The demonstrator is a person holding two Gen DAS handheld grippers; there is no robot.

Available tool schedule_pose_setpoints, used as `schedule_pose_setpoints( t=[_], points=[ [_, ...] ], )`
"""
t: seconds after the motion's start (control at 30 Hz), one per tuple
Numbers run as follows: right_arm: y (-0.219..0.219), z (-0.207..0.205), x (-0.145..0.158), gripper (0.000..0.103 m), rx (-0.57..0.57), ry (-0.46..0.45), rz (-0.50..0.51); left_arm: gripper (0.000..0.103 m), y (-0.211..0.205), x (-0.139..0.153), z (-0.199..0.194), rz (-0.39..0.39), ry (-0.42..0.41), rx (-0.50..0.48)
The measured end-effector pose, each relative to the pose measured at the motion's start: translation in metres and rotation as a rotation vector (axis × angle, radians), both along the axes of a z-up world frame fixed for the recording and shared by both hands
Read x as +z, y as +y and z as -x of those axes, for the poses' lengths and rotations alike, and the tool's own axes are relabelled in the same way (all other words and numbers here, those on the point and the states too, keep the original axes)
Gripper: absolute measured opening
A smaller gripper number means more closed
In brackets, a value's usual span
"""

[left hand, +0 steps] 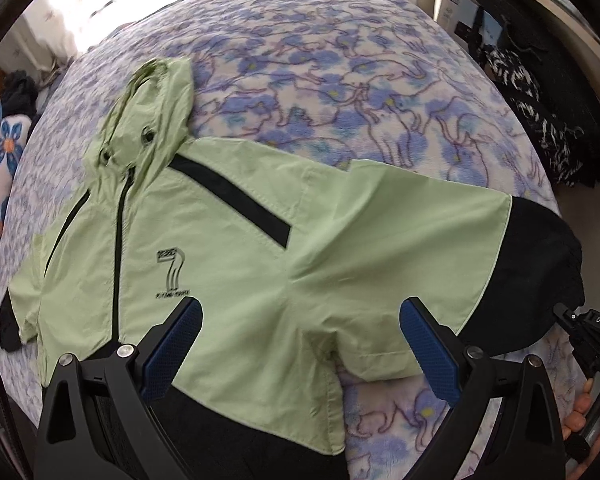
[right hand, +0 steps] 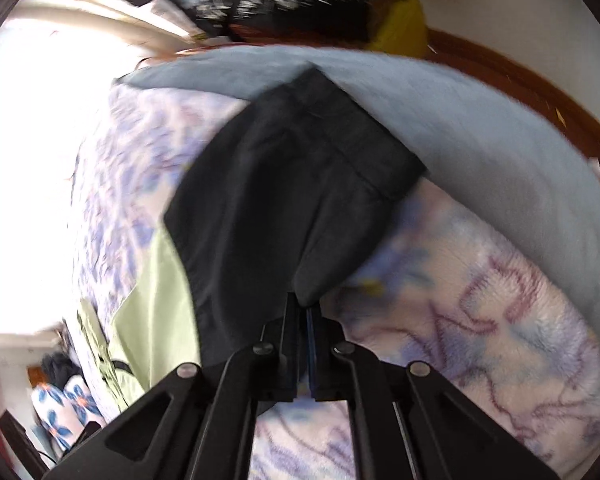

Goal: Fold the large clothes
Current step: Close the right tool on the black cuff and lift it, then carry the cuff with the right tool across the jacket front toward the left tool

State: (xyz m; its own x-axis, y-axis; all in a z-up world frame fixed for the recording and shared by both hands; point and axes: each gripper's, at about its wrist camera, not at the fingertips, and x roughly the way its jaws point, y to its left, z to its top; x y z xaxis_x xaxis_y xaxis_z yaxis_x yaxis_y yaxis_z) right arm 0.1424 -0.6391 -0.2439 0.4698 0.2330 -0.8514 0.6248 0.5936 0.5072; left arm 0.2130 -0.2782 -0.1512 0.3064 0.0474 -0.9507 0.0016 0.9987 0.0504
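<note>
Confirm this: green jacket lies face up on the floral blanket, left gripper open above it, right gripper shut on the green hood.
One thing is wrong: the right gripper is shut on the black sleeve end, not the hood, as the right wrist view shows. The jacket does lie face up on the blanket, with the left gripper open above it.

Floral-blanketed bed; green-and-black hooded jacket lies spread flat on it.

The right gripper pinches the black sleeve over the floral blanket.
</note>
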Motion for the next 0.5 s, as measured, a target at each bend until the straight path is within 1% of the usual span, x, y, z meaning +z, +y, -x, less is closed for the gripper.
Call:
schedule_pose_setpoints(
  t=[0.1, 0.23, 0.4, 0.5],
  points=[
    [0.015, -0.011, 0.027, 0.002, 0.060, -0.072, 0.015, 0.098, 0.030, 0.011, 0.012, 0.044, 0.008, 0.045],
    [0.051, -0.028, 0.061, 0.002, 0.169, -0.162, 0.030, 0.098, 0.070, 0.021, 0.028, 0.047, 0.005, 0.127],
    [0.113, -0.042, 0.103, 0.002, 0.332, -0.263, 0.039, 0.098, 0.114, 0.037, 0.051, 0.071, -0.010, 0.219],
    [0.154, -0.045, 0.121, 0.002, 0.433, -0.306, 0.045, 0.098, 0.141, 0.051, 0.067, 0.107, -0.031, 0.254]
  ],
)
